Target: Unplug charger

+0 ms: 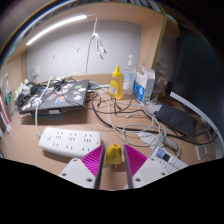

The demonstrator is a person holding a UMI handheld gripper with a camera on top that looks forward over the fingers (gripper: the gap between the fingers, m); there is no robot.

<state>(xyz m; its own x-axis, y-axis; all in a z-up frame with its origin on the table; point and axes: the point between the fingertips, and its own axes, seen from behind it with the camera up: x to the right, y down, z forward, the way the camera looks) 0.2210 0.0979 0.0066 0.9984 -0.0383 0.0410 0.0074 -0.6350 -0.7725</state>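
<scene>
Gripper [114, 160] fingers are apart, magenta pads [92, 157] facing inward. A small yellow charger [115, 154] sits in the gap between them, low and near the camera. Can't tell whether the pads actually touch it; there looks to be a sliver of gap on each side, so not clamped.

Just far-left of the fingers: a white power strip [70, 141] lying flat on the wooden desk [120, 112], several sockets showing on top. White cables [125, 125] run from it across the desk toward the right, tangled with a few grey ones.

Far left: a dark laptop [60, 95] with clutter around it. A white cord [99, 42] hangs down the wall behind it.

Far middle: yellow bottle [117, 80] standing upright, with a white-and-blue carton [141, 86] just right of it.

Right side: a dark flat device [178, 120], and near it, close to the right finger, a second white strip or adapter [166, 157], partly hidden.

A long light fixture [55, 28] glows up top, far left.
</scene>
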